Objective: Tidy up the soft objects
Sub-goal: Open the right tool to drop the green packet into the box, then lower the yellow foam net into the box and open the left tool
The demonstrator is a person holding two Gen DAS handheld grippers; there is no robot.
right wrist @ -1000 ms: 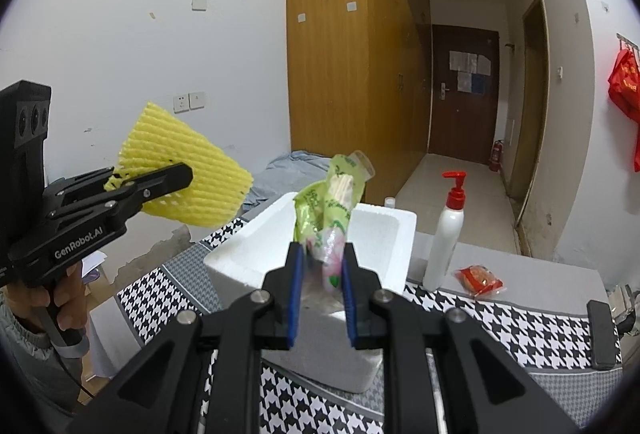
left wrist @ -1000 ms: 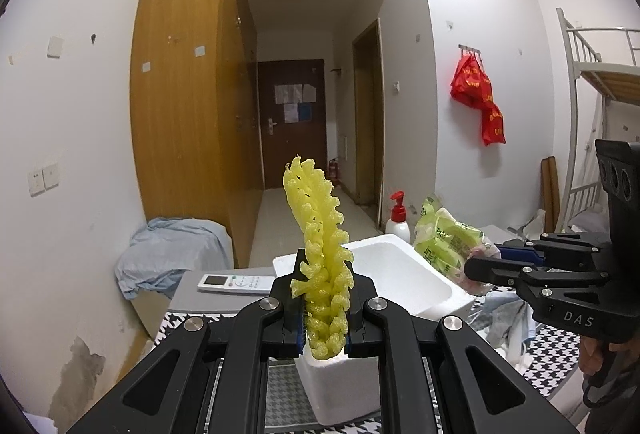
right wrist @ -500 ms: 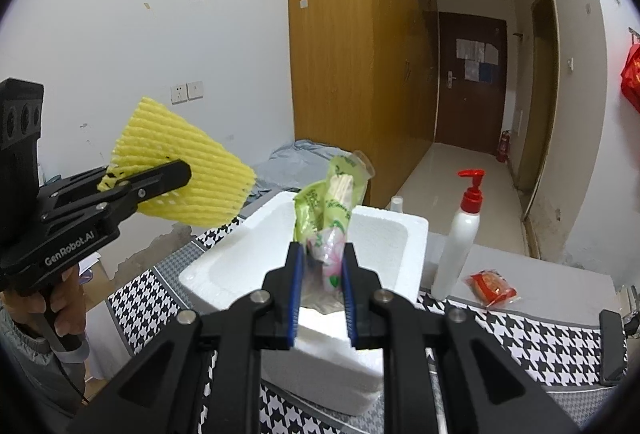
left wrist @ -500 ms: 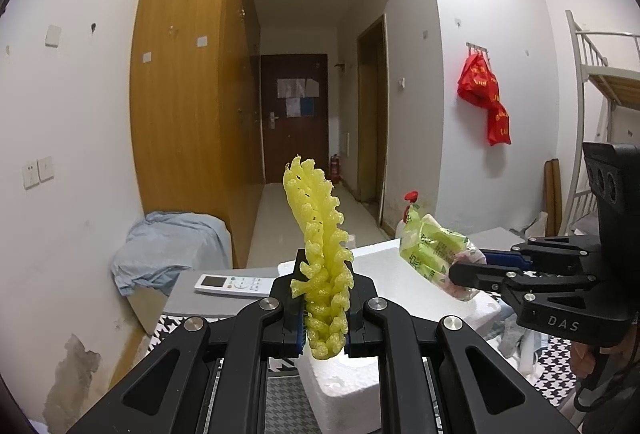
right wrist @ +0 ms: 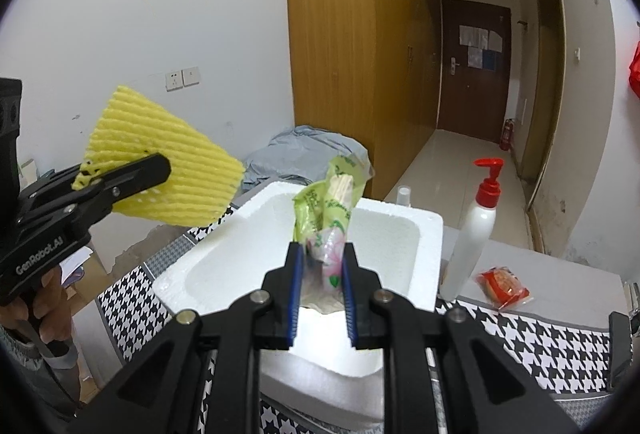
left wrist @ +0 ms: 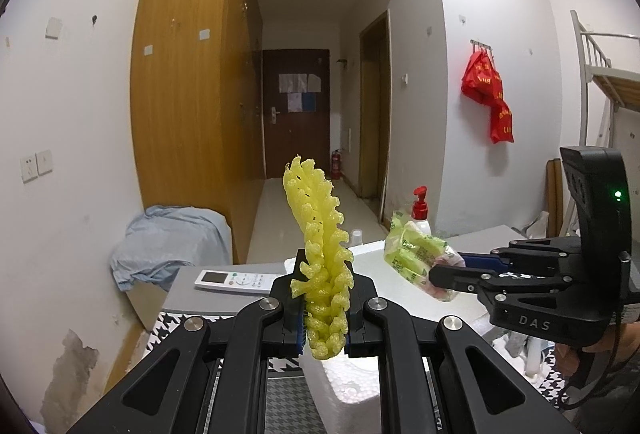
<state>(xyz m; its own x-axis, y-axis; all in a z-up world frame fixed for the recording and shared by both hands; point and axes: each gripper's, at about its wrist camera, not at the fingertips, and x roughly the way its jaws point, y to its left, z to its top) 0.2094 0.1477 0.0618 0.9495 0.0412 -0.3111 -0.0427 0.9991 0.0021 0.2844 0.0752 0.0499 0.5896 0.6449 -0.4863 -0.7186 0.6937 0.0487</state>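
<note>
Foam net [left wrist: 322,266]: yellow, ribbed mesh, flattened, pinched in left tongs [left wrist: 324,314].

I'm looking at my left gripper [left wrist: 325,308], lower centre: matte black linkage arms, silver screws, blue pads. My right gripper [right wrist: 320,288] is showing the same, with white "DAS" lettering in the left view.

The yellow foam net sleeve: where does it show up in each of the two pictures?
Left wrist view: the yellow foam net sleeve stands edge-on at centre bottom, pinched in the left claw.
Right wrist view: the same sleeve appears broadside at far left, held above the table.
Shared landmark: the white pump bottle with a red top.
</note>
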